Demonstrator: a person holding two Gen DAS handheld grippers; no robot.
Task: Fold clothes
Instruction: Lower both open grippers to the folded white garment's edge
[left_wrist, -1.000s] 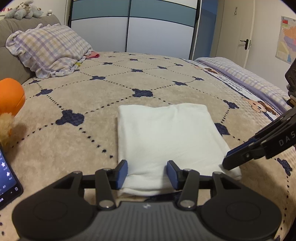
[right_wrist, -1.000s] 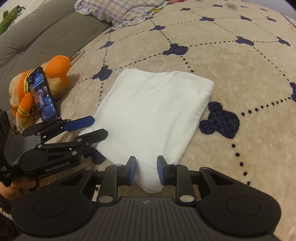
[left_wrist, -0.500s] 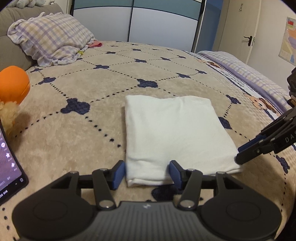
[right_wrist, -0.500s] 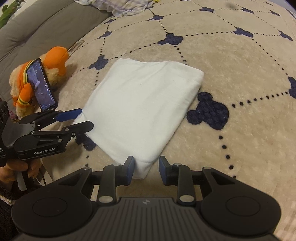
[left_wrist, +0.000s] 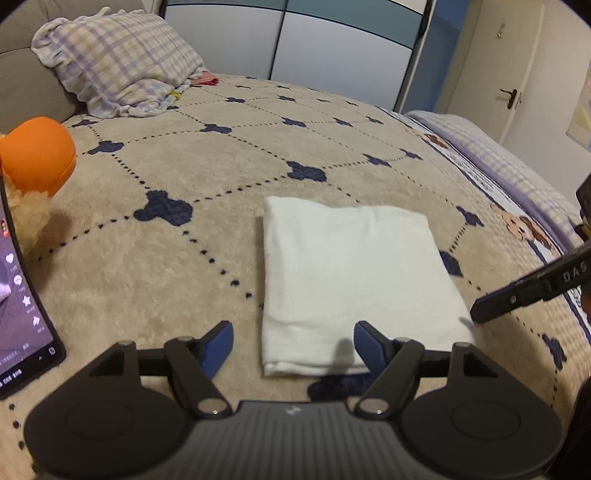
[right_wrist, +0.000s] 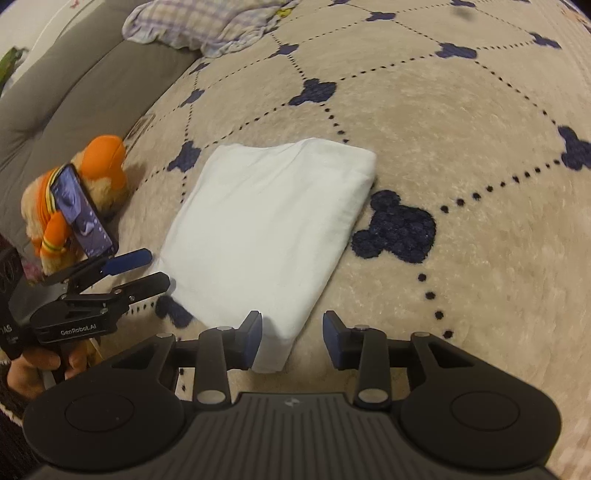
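Note:
A white cloth (left_wrist: 354, 280) lies folded into a flat rectangle on the beige bedspread (left_wrist: 184, 166). My left gripper (left_wrist: 293, 336) sits at its near left corner with the jaws opening. That corner lies between the pads, which do not press on it. In the right wrist view the cloth (right_wrist: 273, 221) points one corner at my right gripper (right_wrist: 291, 328), whose jaws are also opening. The corner sits beside the left pad and is not pinched. The left gripper (right_wrist: 157, 267) shows there too, held by a hand (right_wrist: 37, 365). A finger of the right gripper (left_wrist: 491, 306) reaches in beside the cloth's right edge.
A plush toy with an orange hat (right_wrist: 92, 173) props up a lit phone (right_wrist: 83, 214) left of the cloth. A plaid pillow (left_wrist: 118, 62) leans on the grey headboard (right_wrist: 55, 92). The bed's right edge (left_wrist: 517, 177) runs toward a door, with a wardrobe behind.
Both pairs of jaws have spread wider and drawn back from the cloth's near edge. The cloth lies flat and sits farther from both cameras.

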